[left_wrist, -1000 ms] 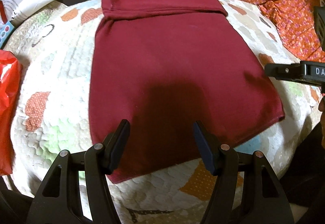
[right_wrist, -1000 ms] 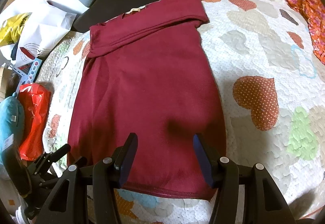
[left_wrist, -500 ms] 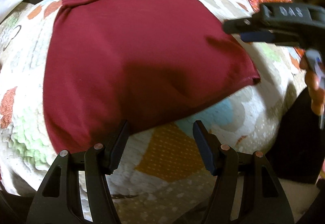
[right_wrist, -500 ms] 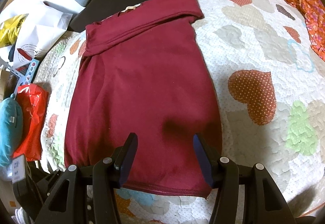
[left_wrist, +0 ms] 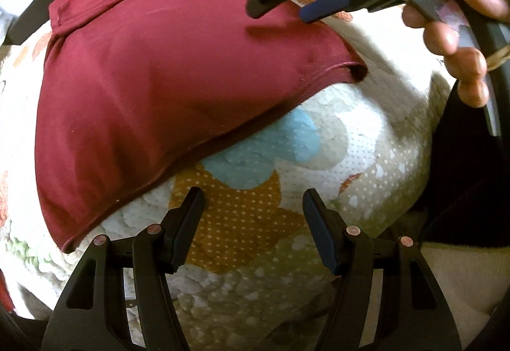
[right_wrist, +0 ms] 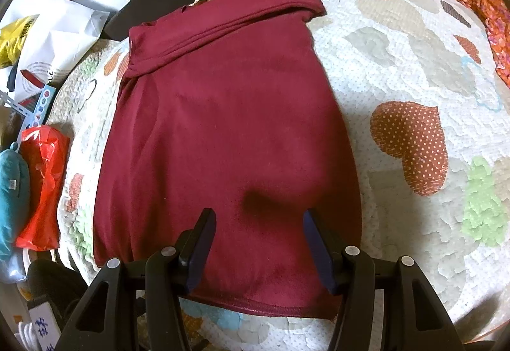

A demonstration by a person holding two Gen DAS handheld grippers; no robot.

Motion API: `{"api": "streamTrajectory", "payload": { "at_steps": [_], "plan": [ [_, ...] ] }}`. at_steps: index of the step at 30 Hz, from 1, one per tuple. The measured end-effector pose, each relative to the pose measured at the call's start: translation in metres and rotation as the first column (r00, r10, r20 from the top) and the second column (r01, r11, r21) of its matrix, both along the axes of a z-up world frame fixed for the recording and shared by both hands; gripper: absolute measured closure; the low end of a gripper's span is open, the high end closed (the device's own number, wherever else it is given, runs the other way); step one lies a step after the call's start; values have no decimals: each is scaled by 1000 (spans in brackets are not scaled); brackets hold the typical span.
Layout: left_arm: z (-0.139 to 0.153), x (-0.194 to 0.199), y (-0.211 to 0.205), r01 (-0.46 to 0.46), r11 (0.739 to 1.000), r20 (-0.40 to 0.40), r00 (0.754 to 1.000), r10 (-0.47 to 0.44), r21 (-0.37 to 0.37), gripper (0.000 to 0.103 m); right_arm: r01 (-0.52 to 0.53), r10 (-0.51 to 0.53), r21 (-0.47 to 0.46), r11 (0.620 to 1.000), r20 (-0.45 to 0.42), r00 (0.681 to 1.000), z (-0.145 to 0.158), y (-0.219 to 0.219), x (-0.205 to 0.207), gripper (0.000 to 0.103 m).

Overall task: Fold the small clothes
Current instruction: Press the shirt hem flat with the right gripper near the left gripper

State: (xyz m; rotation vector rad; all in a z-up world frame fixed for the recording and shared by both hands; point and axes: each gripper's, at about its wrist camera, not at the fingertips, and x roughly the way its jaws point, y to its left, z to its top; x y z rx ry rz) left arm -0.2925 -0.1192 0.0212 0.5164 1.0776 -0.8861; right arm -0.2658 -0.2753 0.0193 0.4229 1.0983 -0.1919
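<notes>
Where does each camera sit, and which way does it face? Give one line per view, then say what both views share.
Left wrist: sits behind the open left tool, low over the quilt, facing the maroon garment; the right tool and right hand show.
Right wrist: sits behind the open right tool, above the garment's hem, looking along its length; no hand shows.
Shared: the garment and quilt.

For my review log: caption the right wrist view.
Open right gripper poised above the hem of a maroon shirt on a patchwork quilt.
</notes>
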Motion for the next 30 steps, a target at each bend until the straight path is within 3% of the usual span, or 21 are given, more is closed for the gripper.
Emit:
{"api": "streamTrajectory", "payload": {
  "at_steps": [26,30],
  "plan": [
    [-5,2,-6,23,1000,0,1000,-23,-2,39,-15,15,8,1000,-25,1000,-12,2,11,48],
    [0,17,1,-4,1000,-50,999,3,-25,39,-13,13,8,1000,-11,1000,-7,0,5,48]
  ]
}}
